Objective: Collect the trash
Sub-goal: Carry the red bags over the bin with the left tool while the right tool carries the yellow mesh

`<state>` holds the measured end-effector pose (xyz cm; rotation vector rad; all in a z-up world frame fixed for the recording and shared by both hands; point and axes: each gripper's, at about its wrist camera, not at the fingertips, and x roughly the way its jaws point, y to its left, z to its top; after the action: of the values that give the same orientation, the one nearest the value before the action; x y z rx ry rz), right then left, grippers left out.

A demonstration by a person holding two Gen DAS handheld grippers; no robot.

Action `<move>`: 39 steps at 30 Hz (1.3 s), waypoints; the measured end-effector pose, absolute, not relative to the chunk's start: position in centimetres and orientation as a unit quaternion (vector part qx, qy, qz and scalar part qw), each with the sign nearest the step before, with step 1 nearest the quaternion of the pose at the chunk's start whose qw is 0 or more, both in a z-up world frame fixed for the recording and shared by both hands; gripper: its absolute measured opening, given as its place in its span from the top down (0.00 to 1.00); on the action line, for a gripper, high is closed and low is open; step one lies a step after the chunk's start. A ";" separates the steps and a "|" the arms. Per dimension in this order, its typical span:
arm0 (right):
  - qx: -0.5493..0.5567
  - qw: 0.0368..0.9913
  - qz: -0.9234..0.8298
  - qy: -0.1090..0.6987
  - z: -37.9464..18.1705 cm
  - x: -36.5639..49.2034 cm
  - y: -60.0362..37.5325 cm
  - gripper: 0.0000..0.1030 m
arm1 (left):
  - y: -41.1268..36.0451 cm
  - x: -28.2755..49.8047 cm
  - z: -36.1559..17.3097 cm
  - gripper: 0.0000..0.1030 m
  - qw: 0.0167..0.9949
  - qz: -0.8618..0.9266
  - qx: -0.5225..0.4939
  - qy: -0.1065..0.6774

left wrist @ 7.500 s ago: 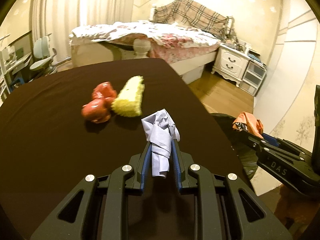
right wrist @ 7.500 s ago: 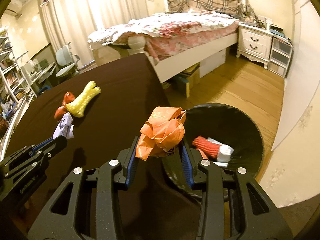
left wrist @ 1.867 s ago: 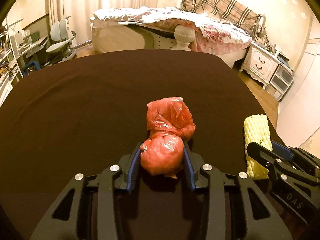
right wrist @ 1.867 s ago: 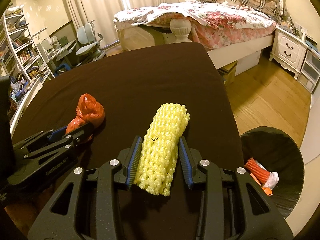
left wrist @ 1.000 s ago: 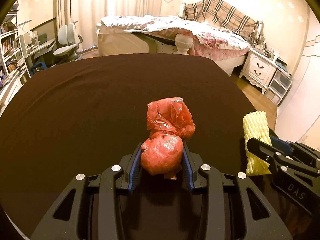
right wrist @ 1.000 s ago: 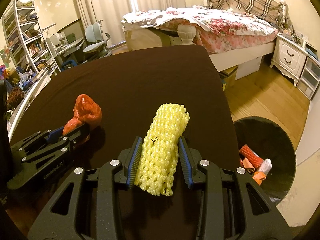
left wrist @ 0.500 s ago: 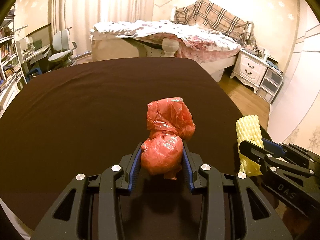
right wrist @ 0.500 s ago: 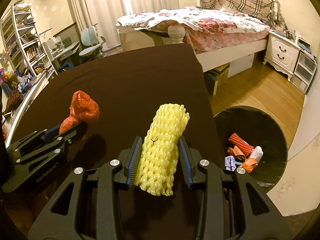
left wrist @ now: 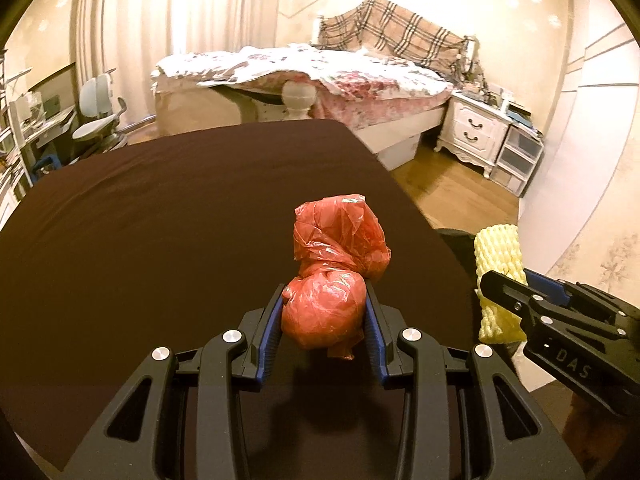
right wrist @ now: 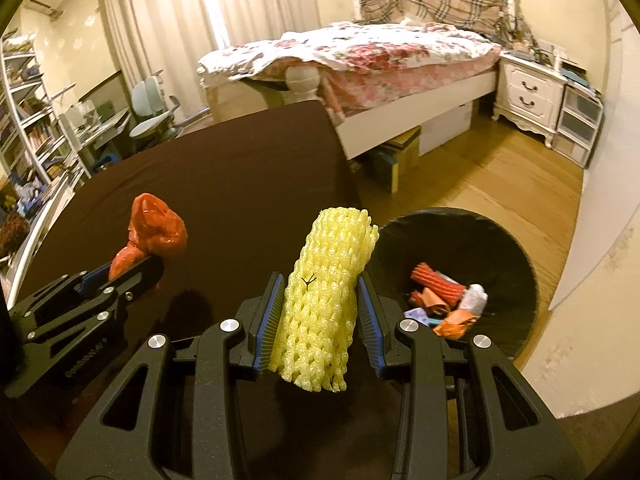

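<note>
My left gripper [left wrist: 324, 316] is shut on a crumpled red plastic bag [left wrist: 336, 276] and holds it above the dark brown table [left wrist: 180, 220]. My right gripper [right wrist: 318, 304] is shut on a yellow foam net sleeve [right wrist: 326, 292], held over the table's right edge beside the black trash bin [right wrist: 516, 272]. The bin holds several pieces of trash, among them a red foam net [right wrist: 436, 284]. The sleeve [left wrist: 498, 264] and right gripper also show at the right of the left wrist view; the red bag [right wrist: 154, 236] shows at the left of the right wrist view.
A bed [right wrist: 360, 60] with a floral cover stands beyond the table. A white nightstand [right wrist: 532, 92] and drawer unit are at the right wall. Shelves and a desk chair [right wrist: 154, 112] are at the left. Wooden floor [right wrist: 480, 184] lies around the bin.
Both grippers have moved right toward the table's edge with their loads. The bin has come closer and more fully into the right wrist view.
</note>
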<state>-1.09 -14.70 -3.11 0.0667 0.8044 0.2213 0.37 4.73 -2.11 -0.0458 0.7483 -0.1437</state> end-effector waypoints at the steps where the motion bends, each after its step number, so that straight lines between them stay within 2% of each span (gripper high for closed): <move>1: 0.034 0.915 0.102 0.390 -3.1 -1.0 -15.2 0.65 | 4.4 0.4 -2.0 0.63 0.928 -0.073 -0.021 0.364; 39: 0.075 0.920 -0.013 0.385 -5.2 2.1 -25.3 0.64 | -7.4 5.3 -3.1 0.63 0.919 -0.142 0.040 0.367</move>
<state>2.10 -25.32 -5.22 0.1547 0.7915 -0.0258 5.30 -7.37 -3.12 0.0815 0.7539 -0.2920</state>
